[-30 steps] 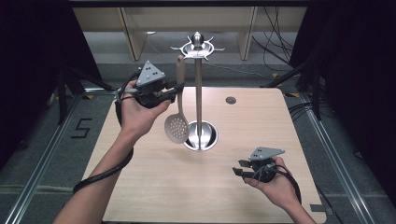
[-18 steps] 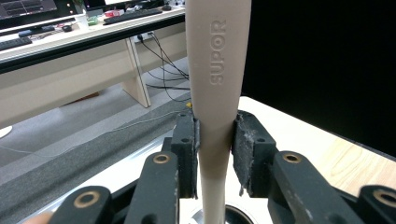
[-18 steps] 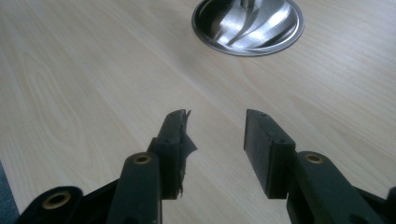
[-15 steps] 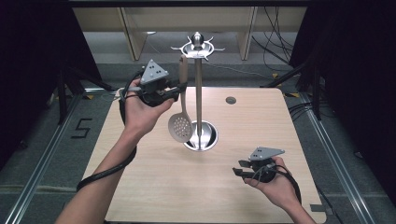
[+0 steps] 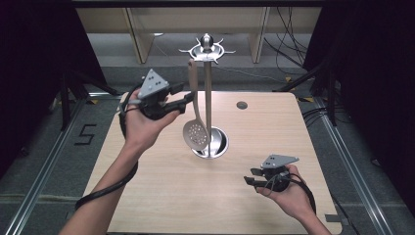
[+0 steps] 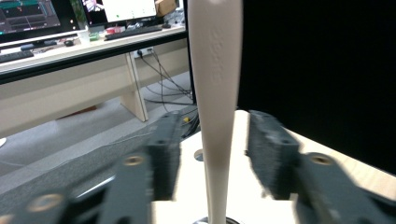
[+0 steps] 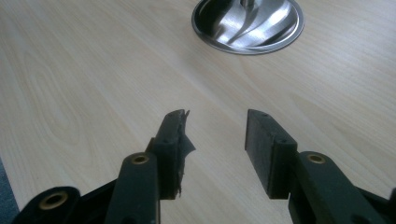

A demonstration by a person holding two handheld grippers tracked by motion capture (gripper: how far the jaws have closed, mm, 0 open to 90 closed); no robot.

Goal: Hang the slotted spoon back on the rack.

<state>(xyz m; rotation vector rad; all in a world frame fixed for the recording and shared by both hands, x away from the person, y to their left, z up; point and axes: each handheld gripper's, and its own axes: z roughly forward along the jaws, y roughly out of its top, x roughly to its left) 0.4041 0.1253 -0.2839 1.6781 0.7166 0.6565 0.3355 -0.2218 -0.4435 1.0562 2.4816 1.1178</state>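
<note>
A steel utensil stand point(image 5: 208, 98) with a hook crown point(image 5: 206, 48) rises from a round base point(image 5: 218, 147) at mid-table. From one hook a beige slotted spoon point(image 5: 195, 133) hangs, bowl down, just above the base. My left gripper point(image 5: 188, 95) is level with the spoon's handle point(image 6: 215, 93). Its jaws have just been opening: the handle stands between the pads point(image 6: 168, 140) with a gap on each side. My right gripper point(image 5: 250, 176) rests low over the table's front right, open and holding nothing point(image 7: 215, 116), facing the base point(image 7: 261, 32).
The wooden table point(image 5: 161, 196) has a small dark round cap point(image 5: 242, 105) at its back right. Wooden shelving point(image 5: 142, 34) and floor cables point(image 5: 288, 54) lie beyond the far edge. Metal rails point(image 5: 44, 166) run along both sides of the table.
The left gripper's jaws have parted from the spoon's handle, and the hand has sunk slightly. The spoon now hangs straight from the hook. The right hand has stayed put.
</note>
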